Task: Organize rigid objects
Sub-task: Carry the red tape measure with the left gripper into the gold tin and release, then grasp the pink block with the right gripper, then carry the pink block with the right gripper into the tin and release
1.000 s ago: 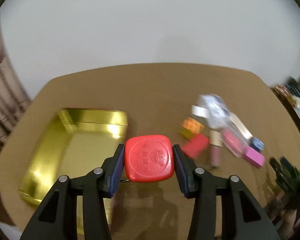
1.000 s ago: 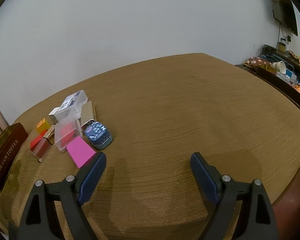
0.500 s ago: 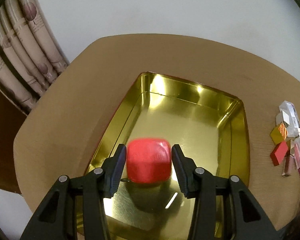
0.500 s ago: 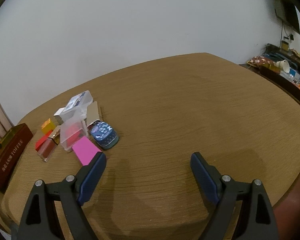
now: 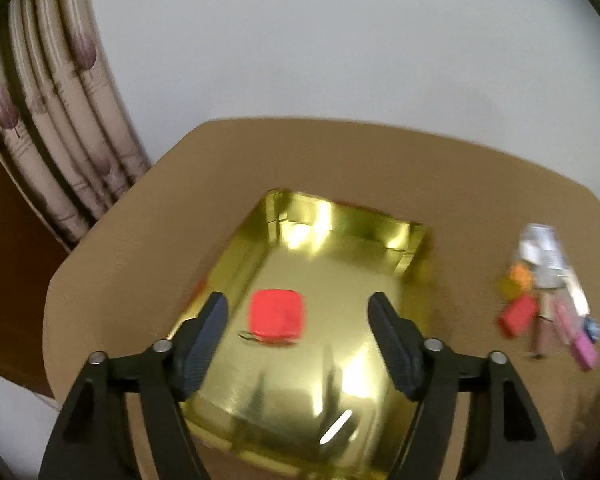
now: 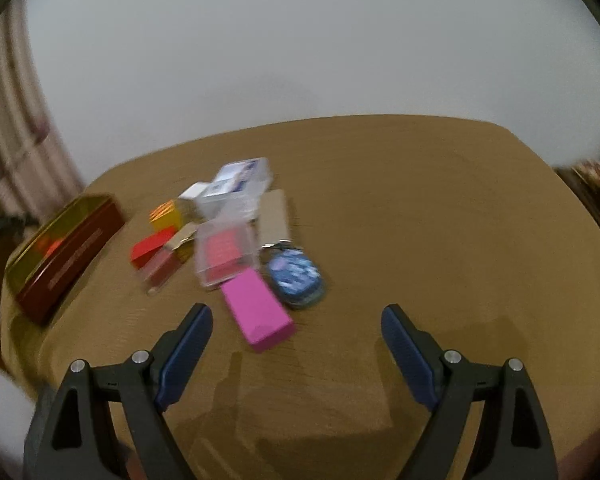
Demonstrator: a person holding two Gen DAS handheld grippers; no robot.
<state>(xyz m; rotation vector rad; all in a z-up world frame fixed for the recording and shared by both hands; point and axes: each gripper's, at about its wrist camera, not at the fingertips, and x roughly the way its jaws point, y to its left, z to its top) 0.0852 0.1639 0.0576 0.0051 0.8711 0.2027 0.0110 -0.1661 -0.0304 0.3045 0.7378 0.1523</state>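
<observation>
Left gripper (image 5: 298,326): held above the gold metal tin tray (image 5: 400,256), jaws spread wide, nothing grasped

Red rounded-square plastic box (image 5: 275,317): seen lying on the floor of the tin tray, toward its left side, between the two spread fingers in view but touched by neither; a thin dark wire-like piece is seen at its near edge, its nature not discernible

Gold metal tin tray: set on the brown wood-grain counter (image 5: 340,160), near the counter's left end; from the right wrist view its outer wall is shown dark red with blurred gold lettering (image 6: 72,256)

Right gripper (image 6: 296,344): held over bare counter, jaws spread wide, nothing grasped

Cluster of small items, well apart from the tray, listed from the right wrist view:
- pink rectangular block (image 6: 258,316), nearest the gripper
- round blue patterned tin (image 6: 296,278), just beside the pink block
- clear plastic case with red contents (image 6: 225,255)
- clear plastic case with a white and blue label (image 6: 238,184), at the far side
- flat tan card (image 6: 275,220)
- small red box (image 6: 152,247)
- small orange and yellow box (image 6: 165,214)
- slim reddish-brown tube (image 6: 162,270)

Patterned beige curtain (image 5: 48,128): seen hanging beyond the counter's left end
</observation>
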